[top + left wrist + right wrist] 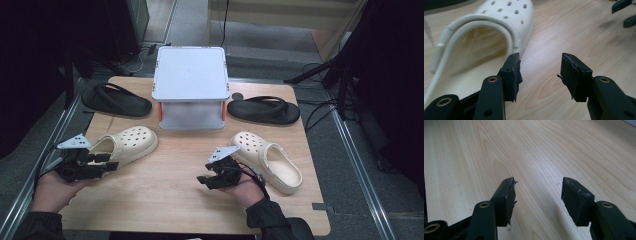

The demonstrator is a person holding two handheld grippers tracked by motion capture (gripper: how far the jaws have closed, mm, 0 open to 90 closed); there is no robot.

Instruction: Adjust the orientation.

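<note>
Two cream perforated clogs lie on the wooden table [165, 200]. The left clog [127, 142] has its toe pointing right, and the right clog [270, 160] lies angled toward the near right. My left gripper [112, 161] sits at the left clog's heel end, jaws open and apart from it. In the left gripper view the clog [506, 22] lies just beyond and left of the open left gripper [540, 72], with only bare wood in the gap. My right gripper [204, 174] is held left of the right clog, pointing left. The right gripper [537, 195] is open over bare wood.
A white two-tier stand [190, 75] occupies the back middle of the table. A black flip-flop [116, 101] lies to its left and another black flip-flop [264, 111] to its right. Dark equipment and cables surround the table.
</note>
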